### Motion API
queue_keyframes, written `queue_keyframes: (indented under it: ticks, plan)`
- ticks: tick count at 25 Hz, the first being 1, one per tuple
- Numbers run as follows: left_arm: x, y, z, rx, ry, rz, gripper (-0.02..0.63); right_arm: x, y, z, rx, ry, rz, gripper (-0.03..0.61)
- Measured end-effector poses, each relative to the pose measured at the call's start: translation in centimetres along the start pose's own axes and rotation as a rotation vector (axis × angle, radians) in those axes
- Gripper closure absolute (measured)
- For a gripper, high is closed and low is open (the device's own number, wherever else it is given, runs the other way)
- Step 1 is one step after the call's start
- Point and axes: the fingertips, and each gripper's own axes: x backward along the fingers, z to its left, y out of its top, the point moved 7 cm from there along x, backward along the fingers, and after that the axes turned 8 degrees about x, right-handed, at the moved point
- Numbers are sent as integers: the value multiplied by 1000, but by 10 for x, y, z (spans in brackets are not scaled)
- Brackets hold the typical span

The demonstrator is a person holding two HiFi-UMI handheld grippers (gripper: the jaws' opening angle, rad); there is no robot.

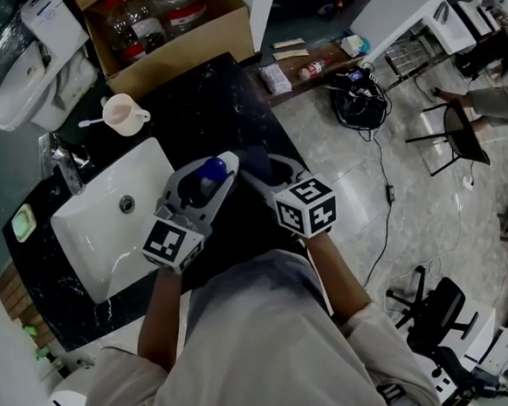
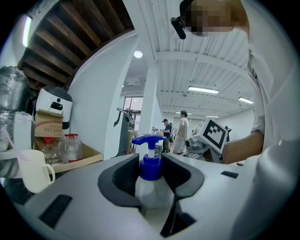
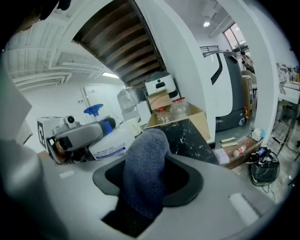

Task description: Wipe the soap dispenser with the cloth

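Note:
The soap dispenser (image 2: 150,180), a clear bottle with a blue pump top (image 1: 212,169), stands upright between the jaws of my left gripper (image 2: 151,161), which is shut on its body. The left gripper (image 1: 202,183) holds it over the black counter beside the sink. My right gripper (image 3: 147,164) is shut on a grey-blue cloth (image 3: 144,164) that sticks up out of its jaws. In the right gripper view the dispenser (image 3: 110,144) lies just left of the cloth, apart from it. In the head view the cloth (image 1: 256,161) sits right of the pump top, ahead of the right gripper (image 1: 267,169).
A white sink (image 1: 91,246) with a faucet (image 1: 65,166) is set in the black marble counter (image 1: 219,95). A pale cup (image 1: 124,114), a cardboard box of bottles (image 1: 170,20) and a toilet (image 1: 37,57) lie beyond. Cables (image 1: 359,97) lie on the floor at right.

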Motion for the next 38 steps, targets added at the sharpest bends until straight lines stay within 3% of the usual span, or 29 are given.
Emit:
queue_keyframes:
  ticks: [17,27,32,38]
  plan:
    - [-1,0,-2,-20,-8,15,471,27,30,16,8,29,-128,407]
    - [-4,5,-4,-45,-14,48,471,31,31,12,-2,20,-150,407]
    - [-3,0,-3,-47,-2,10,471,32,31,12,-4,20,-154,407]
    - [-2,1,-3,-62,4,23,469,32,31,11,-7,20,-156,407]
